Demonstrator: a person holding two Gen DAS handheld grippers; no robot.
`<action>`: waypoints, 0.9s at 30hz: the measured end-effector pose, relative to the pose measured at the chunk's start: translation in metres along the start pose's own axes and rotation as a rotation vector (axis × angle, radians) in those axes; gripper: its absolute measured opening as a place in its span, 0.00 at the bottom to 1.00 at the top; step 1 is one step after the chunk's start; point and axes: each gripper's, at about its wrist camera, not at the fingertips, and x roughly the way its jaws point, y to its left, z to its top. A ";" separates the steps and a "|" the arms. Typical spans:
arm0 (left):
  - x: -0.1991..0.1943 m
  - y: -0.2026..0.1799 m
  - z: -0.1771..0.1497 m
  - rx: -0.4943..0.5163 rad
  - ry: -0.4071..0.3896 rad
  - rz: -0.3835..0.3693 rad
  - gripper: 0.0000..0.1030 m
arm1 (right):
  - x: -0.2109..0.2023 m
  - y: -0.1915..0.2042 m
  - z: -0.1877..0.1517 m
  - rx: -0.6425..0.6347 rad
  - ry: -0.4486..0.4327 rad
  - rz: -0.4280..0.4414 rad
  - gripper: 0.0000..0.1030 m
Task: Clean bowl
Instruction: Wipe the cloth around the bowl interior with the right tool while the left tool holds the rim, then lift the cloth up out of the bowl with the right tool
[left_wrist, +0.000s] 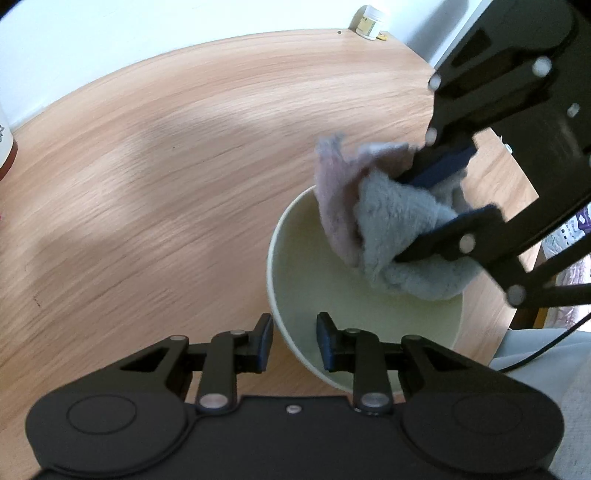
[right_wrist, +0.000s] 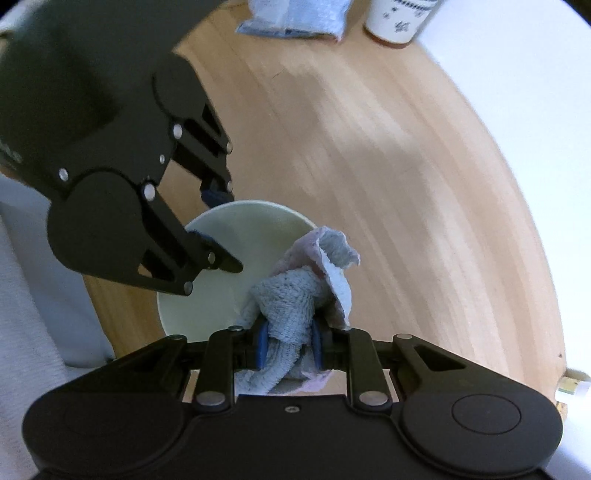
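Note:
A pale cream bowl (left_wrist: 354, 306) stands on the wooden table; it also shows in the right wrist view (right_wrist: 229, 266). My left gripper (left_wrist: 293, 341) straddles the bowl's near rim, one finger outside the wall and one inside, with a gap still showing at the wall. My right gripper (right_wrist: 287, 341) is shut on a grey and pink cloth (right_wrist: 295, 295). In the left wrist view the cloth (left_wrist: 399, 229) presses into the far right side of the bowl, held by the right gripper (left_wrist: 439, 206).
The wooden table (left_wrist: 166, 184) stretches left and back to a white wall. A small white jar (left_wrist: 369, 22) stands at the far edge. A white cup (right_wrist: 399, 18) and a blue packet (right_wrist: 295, 18) lie at the far end in the right wrist view.

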 end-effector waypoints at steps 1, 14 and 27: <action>0.001 -0.001 0.000 0.001 -0.001 0.000 0.22 | -0.003 0.000 0.000 0.006 -0.009 0.002 0.26; -0.005 0.016 -0.003 -0.050 -0.014 -0.057 0.20 | 0.032 -0.006 0.005 0.051 -0.052 0.138 0.26; -0.002 0.036 -0.006 -0.133 -0.004 -0.077 0.23 | 0.022 -0.017 -0.012 0.205 -0.202 0.095 0.26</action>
